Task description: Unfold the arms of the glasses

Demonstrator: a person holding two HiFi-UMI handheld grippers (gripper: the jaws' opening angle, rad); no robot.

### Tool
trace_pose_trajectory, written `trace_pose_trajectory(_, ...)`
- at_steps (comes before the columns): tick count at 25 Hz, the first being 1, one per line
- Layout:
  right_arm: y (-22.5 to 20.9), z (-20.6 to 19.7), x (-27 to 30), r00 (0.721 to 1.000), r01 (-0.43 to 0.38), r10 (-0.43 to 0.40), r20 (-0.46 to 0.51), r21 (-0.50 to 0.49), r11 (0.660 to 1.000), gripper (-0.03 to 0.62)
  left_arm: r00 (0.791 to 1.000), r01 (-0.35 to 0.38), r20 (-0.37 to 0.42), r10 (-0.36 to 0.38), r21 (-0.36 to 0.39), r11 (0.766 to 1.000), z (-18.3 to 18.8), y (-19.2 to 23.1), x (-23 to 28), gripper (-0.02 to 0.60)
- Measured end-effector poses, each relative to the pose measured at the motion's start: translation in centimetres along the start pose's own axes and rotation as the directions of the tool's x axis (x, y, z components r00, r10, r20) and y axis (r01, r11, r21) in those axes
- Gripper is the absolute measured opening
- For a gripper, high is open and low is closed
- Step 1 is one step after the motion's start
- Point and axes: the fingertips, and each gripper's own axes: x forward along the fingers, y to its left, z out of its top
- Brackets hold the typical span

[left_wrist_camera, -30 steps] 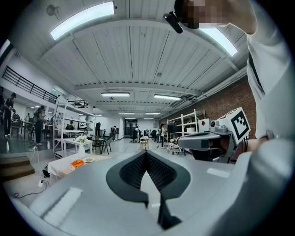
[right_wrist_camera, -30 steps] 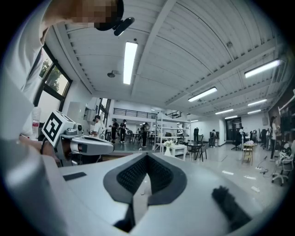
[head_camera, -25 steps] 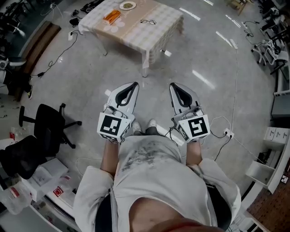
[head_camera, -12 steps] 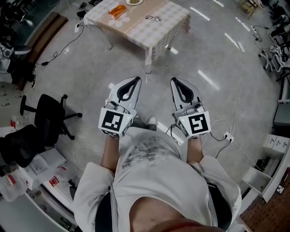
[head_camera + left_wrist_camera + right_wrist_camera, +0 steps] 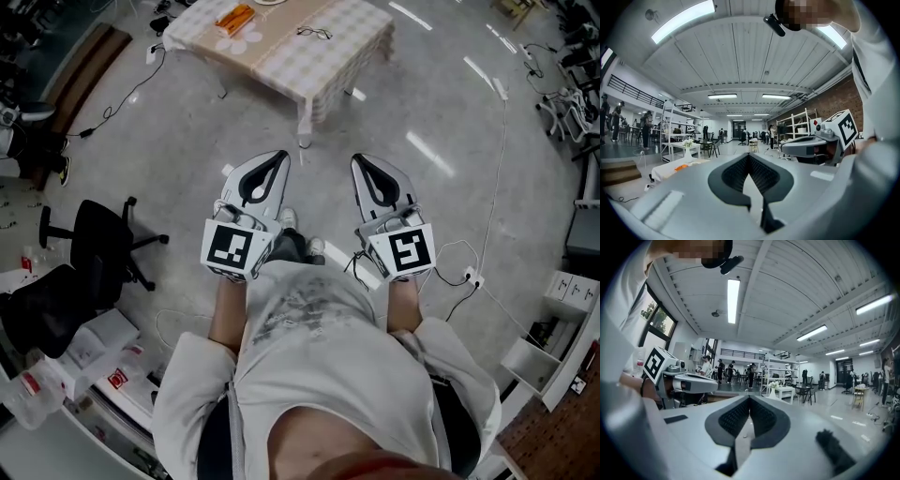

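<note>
— Glasses: which way do they lie from the grippers?

— Start with the table. It stands well ahead, across open floor, and both grippers point level toward it from waist height, nowhere near it. The left gripper has its jaws pressed together on nothing. The right gripper is the same, closed and empty.

— And on the table?

— The glasses rest on the table's right half, well apart from the orange packet near its left end. Their long axis runs across the tabletop, roughly crosswise to the grippers' pointing line.

— Which hand is nearer?

— Neither, I judge. They lie straight ahead, about midway between the two grippers. Whether their arms are folded is too small to tell. Closing on the table looks like the next need.
</note>
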Motion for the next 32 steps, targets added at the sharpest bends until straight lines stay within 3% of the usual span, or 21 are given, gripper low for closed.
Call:
trace_pose_trajectory(19,-3.3,0.1,12.2,0.994,0.102,-0.102,-0.046,-0.006,0.995,0.017,0.997,0.078,0.015,-0.078,-0.023,0.997,-0.3,12.4,6.9,0.009)
trace_pose_trajectory(32,-7.7,-1.4,16.8,0.993,0.095,-0.094,-0.072,0.012,0.995,0.017,0.996,0.082,-0.023,-0.083,-0.040,0.996,-1.7,15.2,12.4,0.009)
